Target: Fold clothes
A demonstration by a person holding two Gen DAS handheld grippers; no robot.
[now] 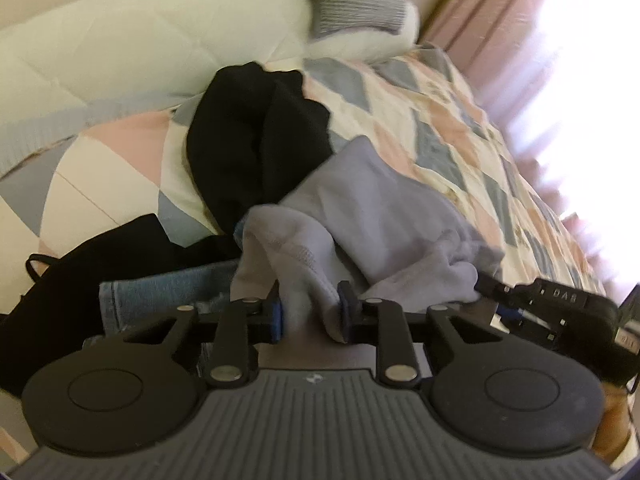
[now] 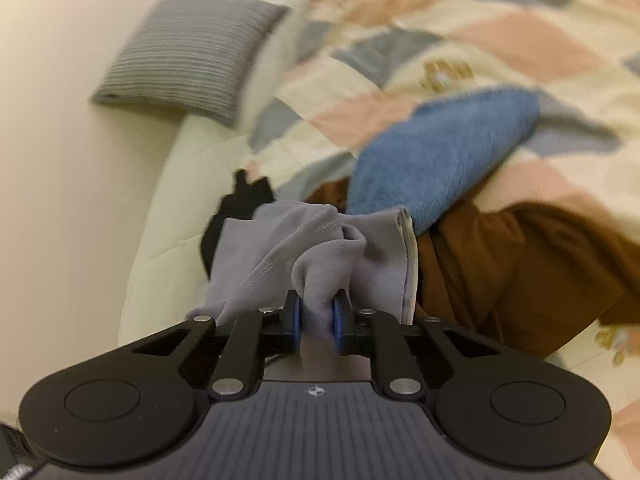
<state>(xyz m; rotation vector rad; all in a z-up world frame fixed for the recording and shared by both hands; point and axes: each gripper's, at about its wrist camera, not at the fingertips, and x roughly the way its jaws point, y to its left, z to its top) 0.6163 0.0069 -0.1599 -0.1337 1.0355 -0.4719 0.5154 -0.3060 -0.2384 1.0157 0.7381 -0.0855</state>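
- Clothes lie heaped on the bed's patchwork quilt [image 1: 440,120]: a black garment [image 1: 256,140] bunched just beyond the grey garment [image 1: 372,208], a strip of blue denim [image 1: 168,292] beside the left tongs [image 1: 310,312], and more black cloth [image 1: 92,272] at the left edge.
- Right wrist view shows a blue fleece piece [image 2: 440,148] lying over a brown garment [image 2: 520,264], both just beside the grey garment [image 2: 320,248].
- Left tongs pinch a fold of the grey garment; right tongs [image 2: 316,316] are pressed onto another bunch of it, so it hangs gathered between the two, over the pile.
- Striped grey cushion [image 2: 188,52] leans at the wall by a pale pillow [image 1: 140,48]; pink curtains [image 1: 500,12] are washed out by window glare.
- Both views are motion-blurred; the garment's shape is hard to make out.
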